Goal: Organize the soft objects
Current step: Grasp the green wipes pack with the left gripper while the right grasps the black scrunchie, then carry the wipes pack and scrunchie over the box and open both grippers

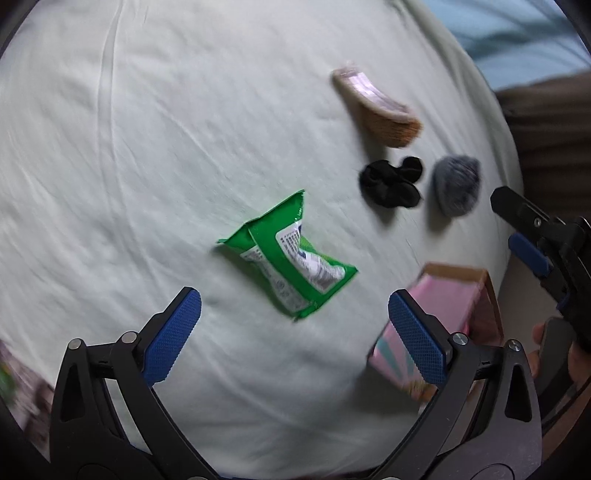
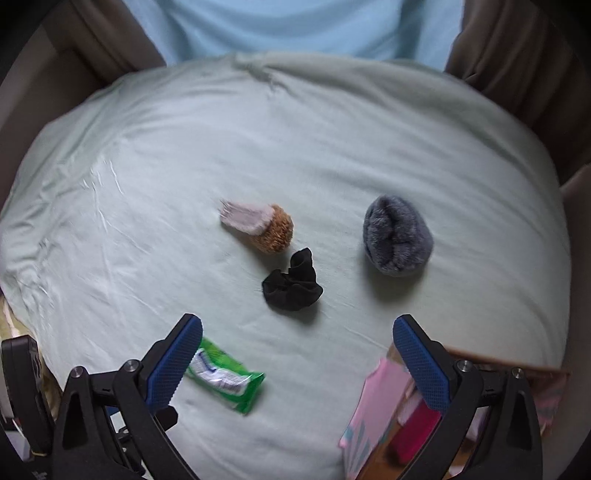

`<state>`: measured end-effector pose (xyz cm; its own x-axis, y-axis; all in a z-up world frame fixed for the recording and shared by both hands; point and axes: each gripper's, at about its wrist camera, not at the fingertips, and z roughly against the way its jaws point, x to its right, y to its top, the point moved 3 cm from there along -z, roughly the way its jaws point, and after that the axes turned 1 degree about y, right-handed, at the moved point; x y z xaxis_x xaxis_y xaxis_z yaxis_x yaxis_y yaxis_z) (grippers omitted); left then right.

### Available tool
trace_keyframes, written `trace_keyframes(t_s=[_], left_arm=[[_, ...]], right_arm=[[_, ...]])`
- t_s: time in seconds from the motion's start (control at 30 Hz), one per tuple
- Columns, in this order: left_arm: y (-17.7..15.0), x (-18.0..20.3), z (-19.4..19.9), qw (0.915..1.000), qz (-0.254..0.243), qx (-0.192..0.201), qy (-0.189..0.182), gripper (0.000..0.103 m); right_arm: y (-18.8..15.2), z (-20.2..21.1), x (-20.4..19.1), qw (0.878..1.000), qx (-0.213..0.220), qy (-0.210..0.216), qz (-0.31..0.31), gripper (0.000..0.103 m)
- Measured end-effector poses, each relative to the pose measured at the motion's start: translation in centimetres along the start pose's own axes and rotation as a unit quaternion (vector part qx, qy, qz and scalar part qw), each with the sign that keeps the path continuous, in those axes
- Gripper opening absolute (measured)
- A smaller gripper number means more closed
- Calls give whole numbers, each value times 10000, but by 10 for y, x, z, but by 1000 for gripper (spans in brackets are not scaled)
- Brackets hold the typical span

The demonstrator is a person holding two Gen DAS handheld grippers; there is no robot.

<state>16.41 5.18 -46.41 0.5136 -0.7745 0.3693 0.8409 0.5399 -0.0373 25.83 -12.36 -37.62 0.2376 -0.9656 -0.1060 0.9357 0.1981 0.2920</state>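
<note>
On the pale green bedsheet point(image 1: 147, 147) lie a green wipes packet point(image 1: 291, 254) point(image 2: 227, 380), a black scrunchie point(image 1: 391, 182) point(image 2: 293, 284), a rolled grey fuzzy sock point(image 1: 456, 188) point(image 2: 397, 236) and a pink-and-tan plush piece point(image 1: 376, 107) point(image 2: 258, 223). My left gripper point(image 1: 295, 332) hovers open just short of the wipes packet, with nothing between its fingers. My right gripper point(image 2: 297, 354) is open and empty, with the scrunchie ahead of it. In the left wrist view the right gripper point(image 1: 524, 229) shows at the right edge.
A pink cardboard box point(image 1: 443, 314) point(image 2: 384, 406), open on top, stands at the near right edge of the bed. Brown curtains point(image 2: 517, 55) and a light blue cloth point(image 2: 295, 26) lie beyond the far side. A hand point(image 1: 546, 347) shows at the right.
</note>
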Motion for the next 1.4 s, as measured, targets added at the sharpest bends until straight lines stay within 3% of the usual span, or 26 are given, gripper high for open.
trace_keyframes(t_s=[0.2,0.33,0.53,0.7,0.77,0.83,0.93,1.07,1.4], left_arm=[[0,2,-47,9989,445,66,102,95],[2,5,-72,9983,567,54,130,80],[9,12,-88,9979,572,49,287,77],[12,17,-95,9968,417,-23,685,57],[12,20,-96,9967,355,-38,726,54],[12,21,-95,9971,278,-64,709,48],[14,20,-91,9980,187,-81,596,42],[17,22,-83,9985,84,5,535,40],[21,32,-28,9970,-439,547,328,39]], right_arm=[[8,-60,1,9986,-385,99,339,103],[10,-96,-1,9970,-541,131,546,103],[12,-129,-5,9951,-665,184,703,102],[13,-146,-12,9931,-816,243,810,79],[9,-154,-16,9911,-959,241,890,58],[5,-156,-20,9903,-936,52,1026,52],[4,-153,-21,9915,-857,69,976,29],[4,-149,-13,9929,-871,192,792,21],[9,-96,-6,9974,-491,427,311,19]])
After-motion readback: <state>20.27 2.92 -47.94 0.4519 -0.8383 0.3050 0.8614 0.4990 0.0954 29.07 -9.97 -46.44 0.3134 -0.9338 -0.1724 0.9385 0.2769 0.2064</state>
